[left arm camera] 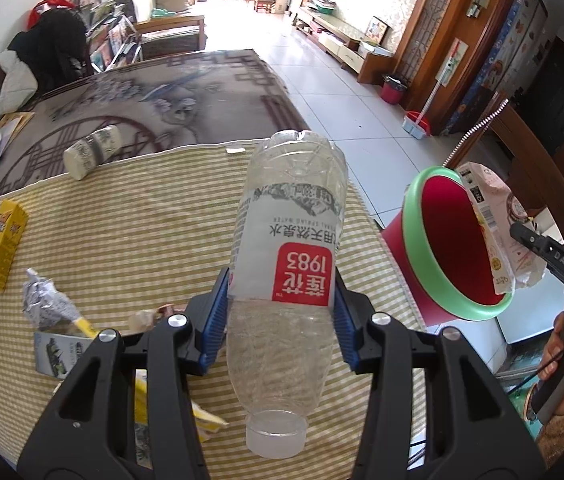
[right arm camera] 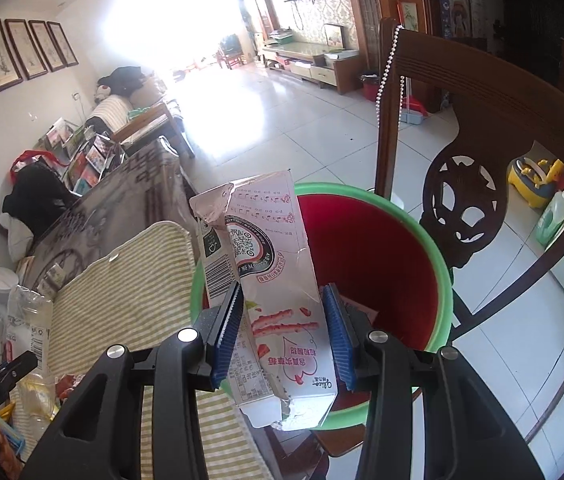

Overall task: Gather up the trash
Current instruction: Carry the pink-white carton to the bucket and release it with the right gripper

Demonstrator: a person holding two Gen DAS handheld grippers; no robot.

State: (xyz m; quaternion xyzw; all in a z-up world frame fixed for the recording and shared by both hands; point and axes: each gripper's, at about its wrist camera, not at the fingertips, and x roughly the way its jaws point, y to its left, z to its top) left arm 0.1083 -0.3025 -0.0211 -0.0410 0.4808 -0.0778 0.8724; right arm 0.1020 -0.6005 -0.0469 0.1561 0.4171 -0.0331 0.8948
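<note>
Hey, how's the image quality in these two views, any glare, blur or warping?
Left wrist view: fisheye bends the striped cloth; far windows glare white; the plastic bottle in the left gripper is sharp. Right wrist view: a bigger blown-out window patch, dark corners; the torn carton and red bin stay clear.

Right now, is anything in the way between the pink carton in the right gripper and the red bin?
Nothing visible blocks it. The right gripper holds the pink carton directly over the open mouth of the red bin.
</note>
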